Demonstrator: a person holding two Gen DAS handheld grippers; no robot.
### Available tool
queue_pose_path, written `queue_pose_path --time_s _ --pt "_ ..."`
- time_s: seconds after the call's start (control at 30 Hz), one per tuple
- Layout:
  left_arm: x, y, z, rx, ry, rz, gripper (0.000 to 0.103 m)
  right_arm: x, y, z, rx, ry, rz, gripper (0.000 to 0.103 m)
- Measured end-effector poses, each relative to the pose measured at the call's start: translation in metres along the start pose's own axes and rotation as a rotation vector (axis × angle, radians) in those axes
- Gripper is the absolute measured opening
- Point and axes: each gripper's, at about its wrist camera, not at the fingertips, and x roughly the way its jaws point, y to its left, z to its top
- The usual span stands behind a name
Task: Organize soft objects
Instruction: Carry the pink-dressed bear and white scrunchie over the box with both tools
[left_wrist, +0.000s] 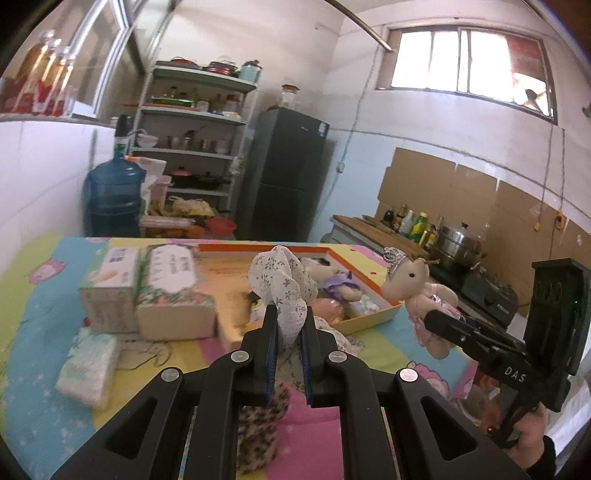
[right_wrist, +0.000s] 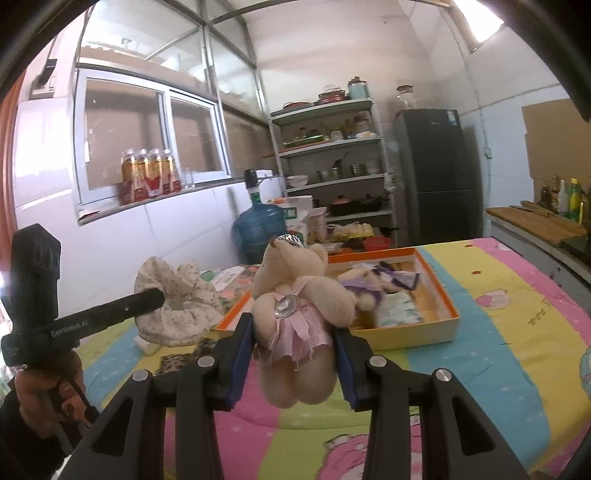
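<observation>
My left gripper (left_wrist: 289, 321) is shut on a white floral cloth (left_wrist: 282, 284) and holds it up above the table; the cloth also shows in the right wrist view (right_wrist: 177, 302). My right gripper (right_wrist: 293, 328) is shut on a beige teddy bear in a pink dress and tiara (right_wrist: 295, 295), lifted above the table; the bear also shows in the left wrist view (left_wrist: 417, 291). An orange-rimmed box (right_wrist: 439, 310) lies on the table with a purple-dressed doll (right_wrist: 365, 288) and a small floral bundle (right_wrist: 399, 310) inside.
Two tissue boxes (left_wrist: 147, 291) and a soft tissue pack (left_wrist: 90, 365) sit on the colourful tablecloth (right_wrist: 517, 332) at the left. A leopard-print cloth (left_wrist: 258, 424) lies under my left gripper. A counter with bottles and a stove (left_wrist: 476, 280) stands to the right.
</observation>
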Motion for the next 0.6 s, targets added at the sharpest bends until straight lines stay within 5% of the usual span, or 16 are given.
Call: queue_pose_path --time_s 0.6 --pt "0.107 -0.006 0.070 0.013 0.057 0.018 0.011 0.051 -0.066 0.066 -0.047 0.026 -0.021 0.041"
